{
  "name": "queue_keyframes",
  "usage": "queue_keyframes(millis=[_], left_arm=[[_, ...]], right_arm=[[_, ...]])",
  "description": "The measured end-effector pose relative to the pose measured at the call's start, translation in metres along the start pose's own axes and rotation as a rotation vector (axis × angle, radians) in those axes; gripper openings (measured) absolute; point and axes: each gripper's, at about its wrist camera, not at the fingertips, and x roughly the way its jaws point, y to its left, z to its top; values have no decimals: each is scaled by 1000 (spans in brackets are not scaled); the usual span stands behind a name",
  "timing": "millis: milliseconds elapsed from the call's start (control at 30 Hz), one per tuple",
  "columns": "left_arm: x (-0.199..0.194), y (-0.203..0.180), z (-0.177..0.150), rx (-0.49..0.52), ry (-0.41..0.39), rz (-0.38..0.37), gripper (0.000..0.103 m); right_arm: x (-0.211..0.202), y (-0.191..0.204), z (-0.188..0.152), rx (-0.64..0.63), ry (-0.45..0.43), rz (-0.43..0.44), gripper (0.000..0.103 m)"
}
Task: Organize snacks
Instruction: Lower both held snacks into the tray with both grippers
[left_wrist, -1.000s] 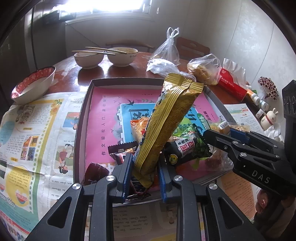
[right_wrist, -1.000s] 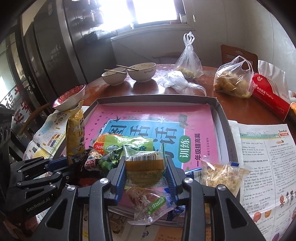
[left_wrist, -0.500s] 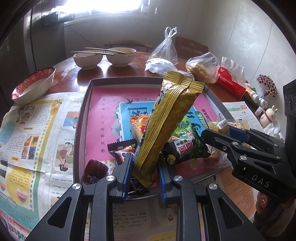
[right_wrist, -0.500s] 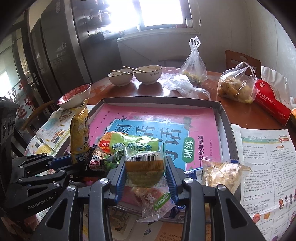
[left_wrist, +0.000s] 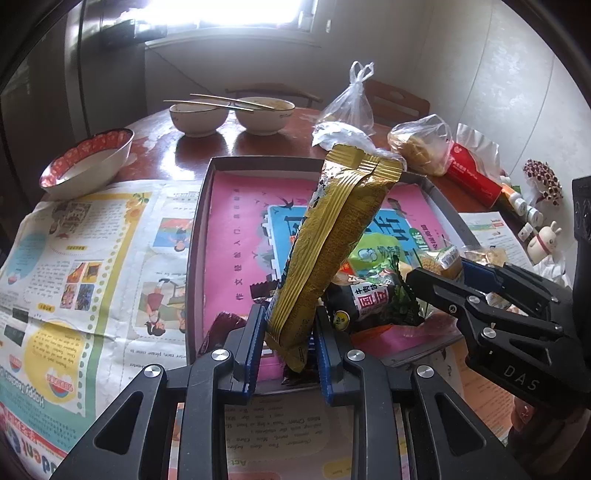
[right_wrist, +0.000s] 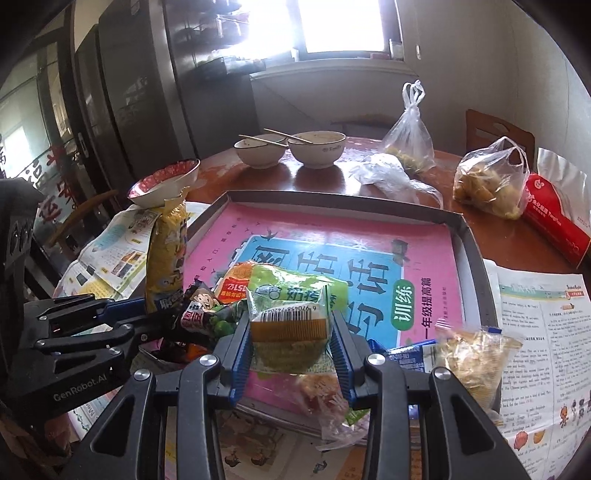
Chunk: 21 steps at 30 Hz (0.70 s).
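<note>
My left gripper (left_wrist: 289, 334) is shut on the lower end of a tall gold snack bag (left_wrist: 332, 236), which leans up and to the right over the grey tray (left_wrist: 197, 236). In the right wrist view that gold bag (right_wrist: 164, 254) stands at the left, with the left gripper (right_wrist: 155, 314) below it. My right gripper (right_wrist: 291, 347) is shut on a clear packet with a round yellow-green cake (right_wrist: 290, 332) and a barcode label. Between both grippers lies a heap of snacks: a dark green bag (left_wrist: 373, 299), a light green bag (right_wrist: 295, 284) and an orange packet (right_wrist: 236, 284).
A pink and blue booklet (right_wrist: 369, 258) lines the tray. Newspaper (left_wrist: 74, 258) covers the table to the left and right. Three bowls (left_wrist: 199, 118), two with chopsticks, plastic bags (right_wrist: 487, 184), a red pack (right_wrist: 554, 225) and small figurines (left_wrist: 543, 240) sit behind. A clear cracker packet (right_wrist: 476, 358) lies on the tray's right edge.
Both grippers keep their holds. The right wrist view has lifted slightly, and the gold bag and the cake packet stay gripped as before.
</note>
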Motion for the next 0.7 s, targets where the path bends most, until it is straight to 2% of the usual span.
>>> queue_keyframes(millis=[200, 367, 600, 700], left_arm=[[-1, -1, 0, 22, 4, 35, 26], [-1, -1, -2, 24, 5, 34, 27], [-3, 1, -2, 4, -4, 14, 27], [-4, 1, -2, 1, -14, 6, 27]], right_arm=[[4, 9, -3, -22, 4, -2, 40], [4, 14, -5, -57, -6, -51, 40], [0, 9, -8, -39, -24, -45, 40], [-1, 11, -10, -56, -36, -80, 40]])
